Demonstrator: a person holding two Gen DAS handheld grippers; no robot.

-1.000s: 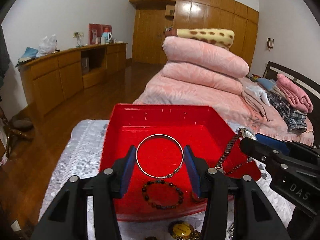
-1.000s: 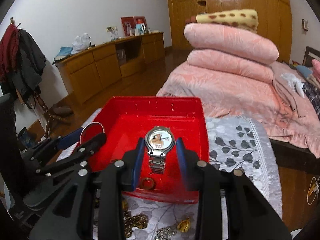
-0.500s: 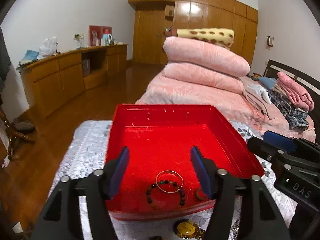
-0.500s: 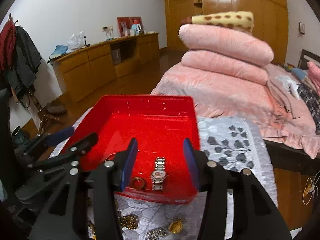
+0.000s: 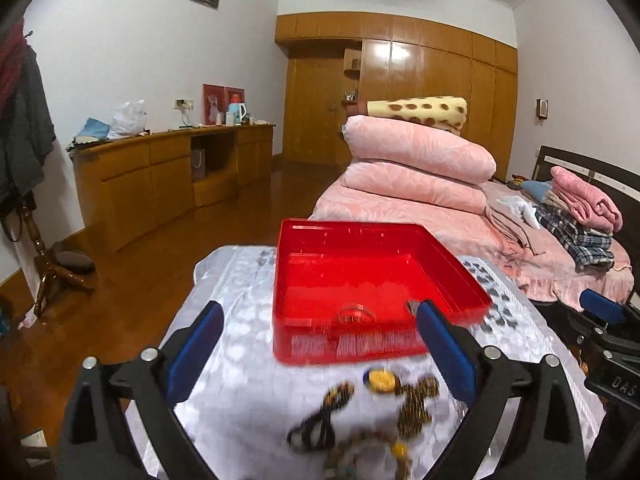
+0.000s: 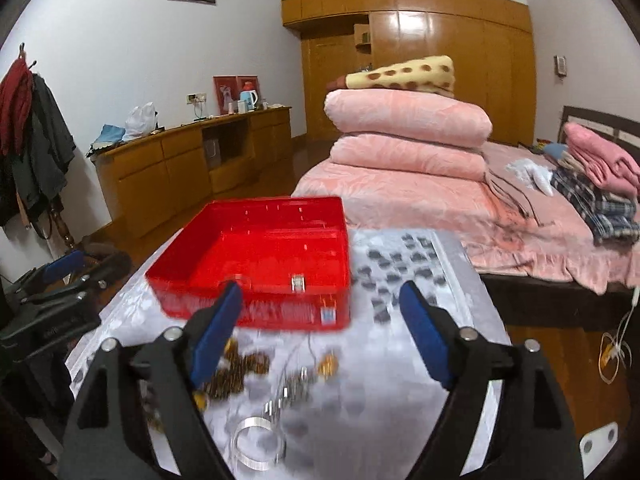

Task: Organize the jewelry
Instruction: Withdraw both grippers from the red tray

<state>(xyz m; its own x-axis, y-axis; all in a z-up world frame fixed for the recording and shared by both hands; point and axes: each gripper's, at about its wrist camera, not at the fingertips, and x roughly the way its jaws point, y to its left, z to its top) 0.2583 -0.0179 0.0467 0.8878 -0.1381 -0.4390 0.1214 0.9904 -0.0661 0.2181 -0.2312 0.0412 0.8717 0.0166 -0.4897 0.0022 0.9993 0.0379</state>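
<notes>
Loose jewelry (image 5: 360, 420) is blurred; a clear bangle (image 6: 256, 442) is seen only from the right wrist. Both the left gripper (image 5: 318, 354) and the right gripper (image 6: 322, 332) are opening, empty, before the red tray (image 5: 304, 280).

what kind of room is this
Most likely a bedroom in a home: a bed stacked with folded pink quilts, a wall of wooden wardrobes, and coats hanging on a stand.

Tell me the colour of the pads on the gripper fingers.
Blue pads on black fingers, both grippers alike; the right wrist view shows them most clearly.
</notes>
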